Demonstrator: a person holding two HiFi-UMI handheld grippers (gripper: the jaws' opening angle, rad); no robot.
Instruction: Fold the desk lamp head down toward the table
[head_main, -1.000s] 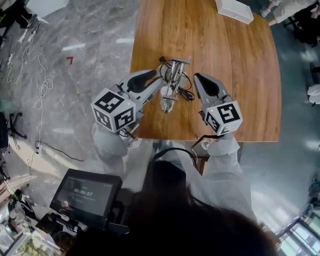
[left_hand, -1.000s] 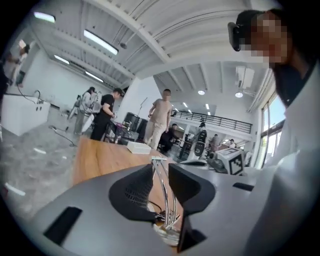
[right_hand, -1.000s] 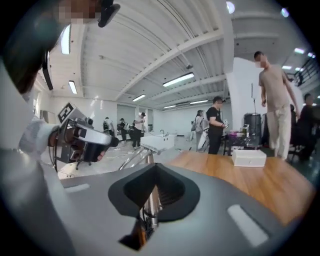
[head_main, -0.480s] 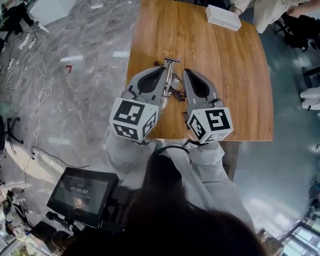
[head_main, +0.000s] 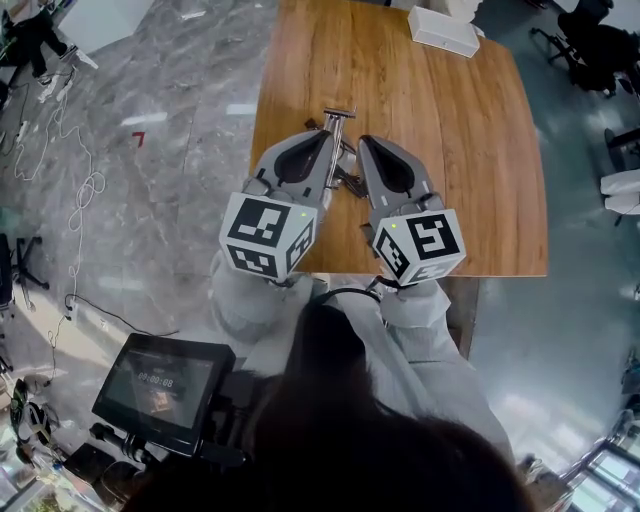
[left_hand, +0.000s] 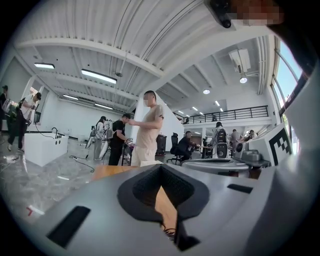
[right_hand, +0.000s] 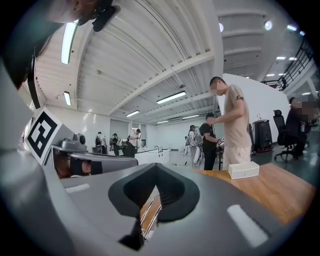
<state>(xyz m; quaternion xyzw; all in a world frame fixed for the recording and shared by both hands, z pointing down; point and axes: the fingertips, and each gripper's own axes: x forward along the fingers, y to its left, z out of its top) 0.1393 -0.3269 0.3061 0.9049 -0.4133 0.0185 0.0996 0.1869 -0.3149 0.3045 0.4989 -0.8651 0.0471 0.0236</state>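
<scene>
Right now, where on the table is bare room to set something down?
Free: the table's right half, from the right gripper to the right edge, and the strip between lamp and white box. Crowded: the near left part, with the left gripper and the right one over the lamp.

A: Body only, quick. The person is wearing a pale grey long-sleeved top, left sleeve (head_main: 238, 296) and right sleeve (head_main: 425, 310). Dark hair (head_main: 390, 440) is filling the bottom edge.
B: Is a thin black cable (head_main: 345, 294) looping at the collar?
A: Yes. The smooth grey plastic left gripper (head_main: 324, 150) and the matching right gripper (head_main: 365, 148) are each showing a black padded teardrop recess (left_hand: 137, 192) in the shell.
B: Cubes?
A: The white left cube (head_main: 266, 236) is carrying black square markers. The right cube (head_main: 418, 244) is carrying the same. A small green light (head_main: 394, 227) is glowing on the right one, and another on the left.
</scene>
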